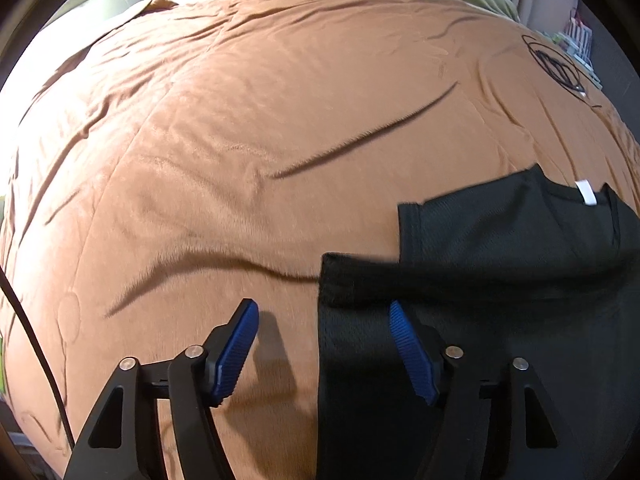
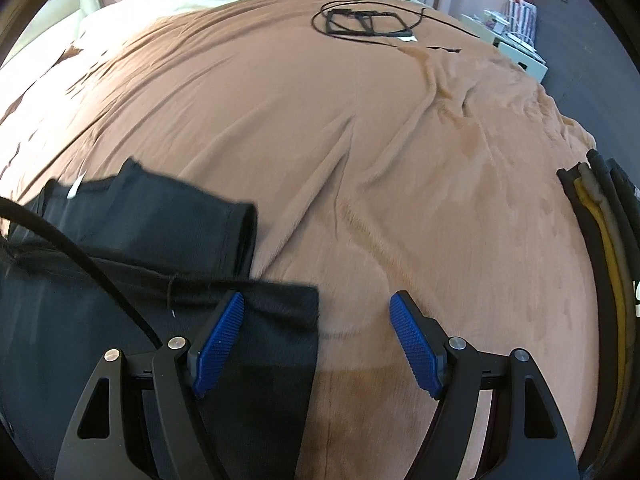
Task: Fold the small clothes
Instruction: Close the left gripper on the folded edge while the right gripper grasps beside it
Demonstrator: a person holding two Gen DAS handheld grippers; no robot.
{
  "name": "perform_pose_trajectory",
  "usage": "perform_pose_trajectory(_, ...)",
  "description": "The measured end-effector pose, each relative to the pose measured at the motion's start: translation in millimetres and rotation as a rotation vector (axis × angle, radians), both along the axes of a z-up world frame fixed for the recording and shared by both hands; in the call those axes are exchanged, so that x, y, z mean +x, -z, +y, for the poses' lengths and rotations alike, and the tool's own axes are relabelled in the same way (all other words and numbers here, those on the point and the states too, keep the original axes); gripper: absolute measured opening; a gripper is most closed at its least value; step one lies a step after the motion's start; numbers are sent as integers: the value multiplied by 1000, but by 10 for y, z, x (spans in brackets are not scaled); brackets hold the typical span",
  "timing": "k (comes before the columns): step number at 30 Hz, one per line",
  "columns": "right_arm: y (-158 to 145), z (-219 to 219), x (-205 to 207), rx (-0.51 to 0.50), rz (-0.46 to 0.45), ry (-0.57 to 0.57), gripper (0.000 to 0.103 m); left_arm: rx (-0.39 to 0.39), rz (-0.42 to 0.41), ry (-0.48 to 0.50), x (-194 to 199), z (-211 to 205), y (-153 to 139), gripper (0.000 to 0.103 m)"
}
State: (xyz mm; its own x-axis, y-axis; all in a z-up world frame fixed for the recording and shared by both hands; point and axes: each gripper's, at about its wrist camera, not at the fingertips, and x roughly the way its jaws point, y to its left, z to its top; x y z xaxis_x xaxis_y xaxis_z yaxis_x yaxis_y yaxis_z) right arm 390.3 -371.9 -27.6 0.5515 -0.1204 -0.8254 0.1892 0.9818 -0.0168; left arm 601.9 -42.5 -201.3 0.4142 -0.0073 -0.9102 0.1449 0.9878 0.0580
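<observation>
Black garment (image 1: pixel 500 280): small mesh top, white neck tag (image 1: pixel 586 192), lying flat on the brown blanket (image 1: pixel 240 160), near edge of the bed. Left gripper (image 1: pixel 324 320): fingers apart, straddling the garment's left edge, nothing pinched. Right gripper (image 2: pixel 318 314): fingers apart, straddling its right edge, unclamped. Far right: coiled black cable (image 2: pixel 368 20). Right edge: stack of folded clothes (image 2: pixel 600 240).
</observation>
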Motion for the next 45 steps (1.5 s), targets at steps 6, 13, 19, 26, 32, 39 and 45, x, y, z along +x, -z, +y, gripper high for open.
perform_pose_trajectory(6,-79,-122,37,11,-53,70,66,-23,-27,-23,38,43,-100,53)
perform_pose_trajectory(13,-196,-119,-234,42,-87,55,61,-108,-47,11,-147,192,-281,50)
perform_pose_trajectory(19,-146,-88,-431,75,-69,10,45,-163,-43,59,-235,257,-348,42)
perform_pose_trajectory(26,-70,-100,-391,90,-48,-14,44,-172,-19,105,-138,234,-311,42)
perform_pose_trajectory(32,-21,-194,-297,114,-31,1,40,-197,-1,117,6,171,-163,40)
perform_pose_trajectory(39,70,-183,-189,124,-23,-10,34,-193,-6,147,123,88,-47,34)
perform_pose_trajectory(45,142,-191,-109,133,-17,-19,34,-220,45,133,178,111,69,34)
